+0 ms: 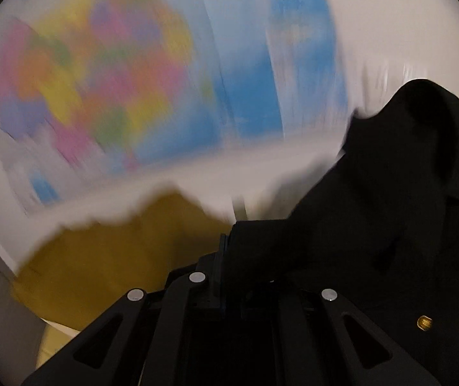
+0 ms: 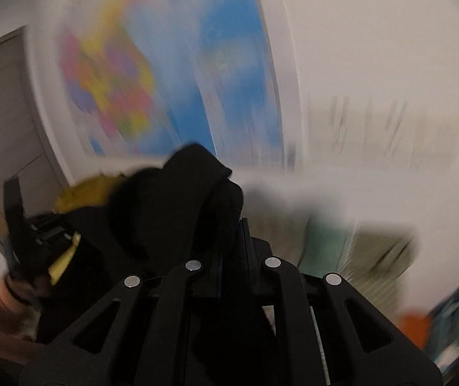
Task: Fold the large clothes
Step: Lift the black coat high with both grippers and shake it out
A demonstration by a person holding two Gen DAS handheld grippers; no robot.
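1. Left black two-finger gripper (image 1: 229, 244): jaws closed together, black fabric clamped between them, cloth bunched to the claw's right.
2. Right black two-finger gripper (image 2: 232, 225): jaws pressed together, pinching the same black fabric, which drapes to the claw's left.
3. Both views heavily motion-blurred.
4. Person's left hand (image 2: 20, 286) on the left gripper's handle, far left of the right claw.

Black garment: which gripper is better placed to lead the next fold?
Likely right. The right gripper has the black garment bunched between its fingers, near the middle of its view. At the left gripper the cloth hangs off to one side, with its grip unclear. Heavy blur limits certainty.
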